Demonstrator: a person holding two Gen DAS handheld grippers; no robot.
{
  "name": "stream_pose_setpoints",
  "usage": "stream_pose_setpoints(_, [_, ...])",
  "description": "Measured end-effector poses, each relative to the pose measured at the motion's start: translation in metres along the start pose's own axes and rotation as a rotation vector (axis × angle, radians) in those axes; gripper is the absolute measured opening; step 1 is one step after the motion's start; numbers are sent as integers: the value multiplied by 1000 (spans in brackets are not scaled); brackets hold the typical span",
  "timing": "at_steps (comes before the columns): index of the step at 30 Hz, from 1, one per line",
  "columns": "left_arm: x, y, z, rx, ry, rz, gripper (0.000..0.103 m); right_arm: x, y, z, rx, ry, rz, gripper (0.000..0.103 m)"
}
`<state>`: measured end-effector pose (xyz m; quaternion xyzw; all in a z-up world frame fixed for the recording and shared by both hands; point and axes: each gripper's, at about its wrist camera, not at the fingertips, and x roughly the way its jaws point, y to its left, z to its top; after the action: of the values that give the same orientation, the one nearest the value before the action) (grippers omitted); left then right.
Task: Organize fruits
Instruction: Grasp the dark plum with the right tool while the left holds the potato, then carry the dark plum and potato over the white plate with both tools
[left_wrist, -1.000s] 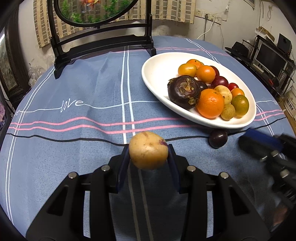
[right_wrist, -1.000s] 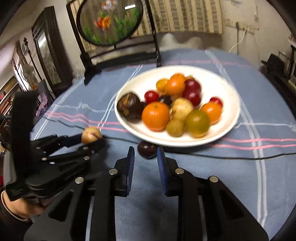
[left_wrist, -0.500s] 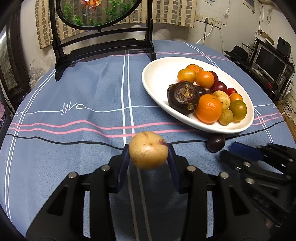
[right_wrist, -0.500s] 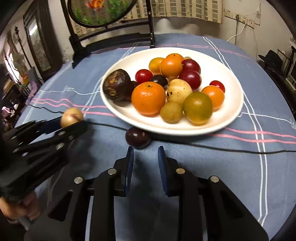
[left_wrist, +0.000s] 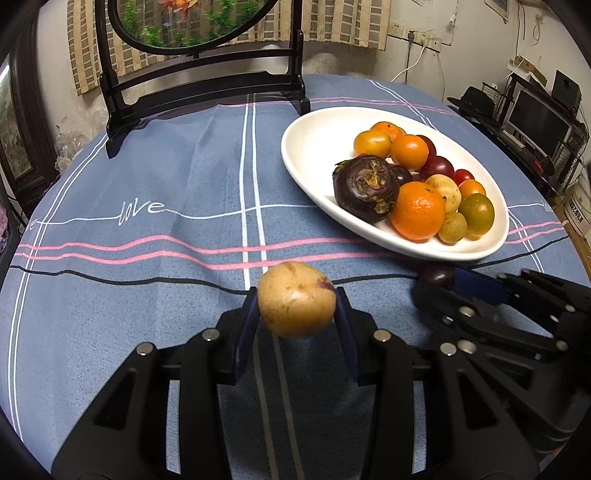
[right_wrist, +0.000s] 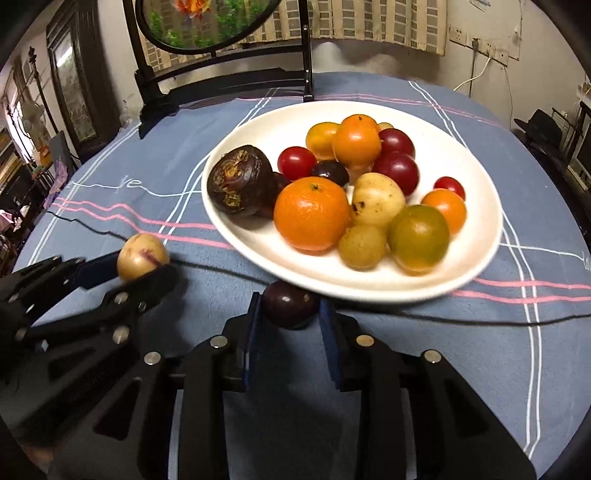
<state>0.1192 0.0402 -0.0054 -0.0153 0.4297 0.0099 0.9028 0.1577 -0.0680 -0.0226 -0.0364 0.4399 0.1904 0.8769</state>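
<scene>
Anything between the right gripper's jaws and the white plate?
Only the dark plum, sitting between the open jaws of the right gripper against the white plate rim, in the right wrist view.

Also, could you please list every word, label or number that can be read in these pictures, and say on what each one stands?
"love": white cursive script on the blue tablecloth, written at in the left wrist view.
"ve": the end of the same word at in the right wrist view; the rest is blurred.
Cardboard box at the far right edge: dark printing, too small to read.
The fruits and the white plate bear no text.
</scene>
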Motion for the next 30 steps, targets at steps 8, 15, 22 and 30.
stream_pose_setpoints(8, [-15,-12,0,28,-48,-39,41,-41,-22,-12,13,-60,50,25])
stream_pose_setpoints(15, [-12,-13,-1,28,-37,-37,41,-30,-16,-25,-27,-9,39,25])
stream_pose_setpoints(22, [-9,-12,-1,34,-26,-39,41,-18,-7,-16,-61,-2,-20,51])
stream_pose_setpoints(30, [-5,-8,-1,20,-19,-33,41,2,-2,-4,-72,1,-56,27])
